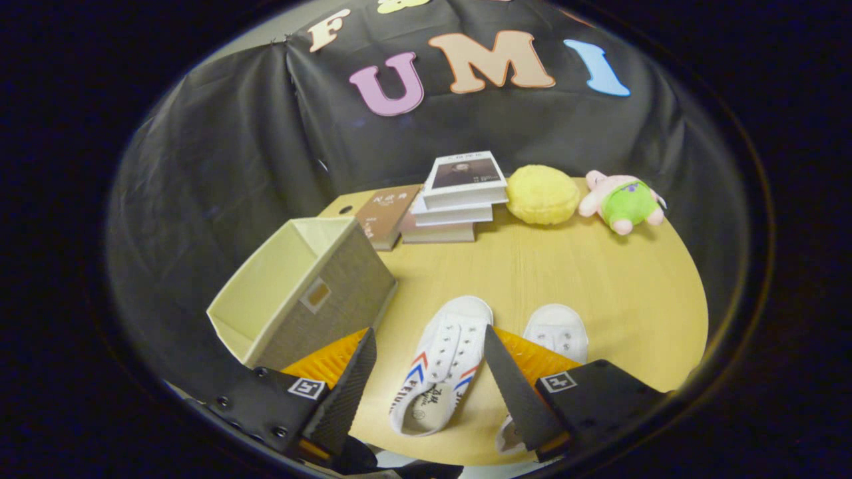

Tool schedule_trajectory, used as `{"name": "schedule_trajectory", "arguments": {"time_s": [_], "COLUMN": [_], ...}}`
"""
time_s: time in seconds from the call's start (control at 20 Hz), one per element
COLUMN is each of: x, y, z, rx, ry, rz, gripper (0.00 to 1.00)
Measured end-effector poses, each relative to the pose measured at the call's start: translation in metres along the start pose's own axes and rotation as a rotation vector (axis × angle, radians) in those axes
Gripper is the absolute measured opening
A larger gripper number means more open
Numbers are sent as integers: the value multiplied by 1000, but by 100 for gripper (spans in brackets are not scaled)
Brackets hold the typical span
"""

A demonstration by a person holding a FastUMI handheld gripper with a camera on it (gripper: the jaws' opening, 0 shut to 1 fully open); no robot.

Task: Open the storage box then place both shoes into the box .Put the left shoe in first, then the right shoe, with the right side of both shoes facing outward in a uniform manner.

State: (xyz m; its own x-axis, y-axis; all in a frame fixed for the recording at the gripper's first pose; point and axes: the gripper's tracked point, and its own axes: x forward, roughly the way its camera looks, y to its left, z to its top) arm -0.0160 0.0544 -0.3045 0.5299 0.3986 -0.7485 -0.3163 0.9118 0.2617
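A black cloth wall closes off the booth behind a round-looking wooden table [599, 293]. On it you have two white shoes, one storage box, a group of books, and two soft toys.

Your gripper [429, 372] hangs above the near edge of the table with its fingers spread wide and nothing held. The left shoe [439, 366], with red and blue stripes on its side, lies between the fingers, toe pointing away from you. The right shoe [556, 332] lies just beside it, and the right finger [512, 386] covers most of it, so you see only its toe and a bit of heel.

The storage box [306, 293] sits ahead of the left finger [346, 392], open at the top and tilted, its cream inside showing; its near corner is hidden behind that finger.

Beyond the shoes, three books [459, 193] are stacked and one brown book [386, 213] lies beside them. A yellow plush [542, 194] and a pink-and-green plush [624, 199] rest near the wall.
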Motion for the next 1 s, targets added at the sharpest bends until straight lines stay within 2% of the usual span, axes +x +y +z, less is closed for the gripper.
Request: {"name": "schedule_trajectory", "arguments": {"time_s": [0.35,0.55,0.8,1.0], "x": [29,46,55,56], "y": [-25,-33,-29,-18], "z": [-66,-79,-86,-94], "rx": [-15,-54,-65,-3], "ry": [179,228,270,309], "rz": [-15,-39,-21,22], "gripper": [99,90,79,52]}}
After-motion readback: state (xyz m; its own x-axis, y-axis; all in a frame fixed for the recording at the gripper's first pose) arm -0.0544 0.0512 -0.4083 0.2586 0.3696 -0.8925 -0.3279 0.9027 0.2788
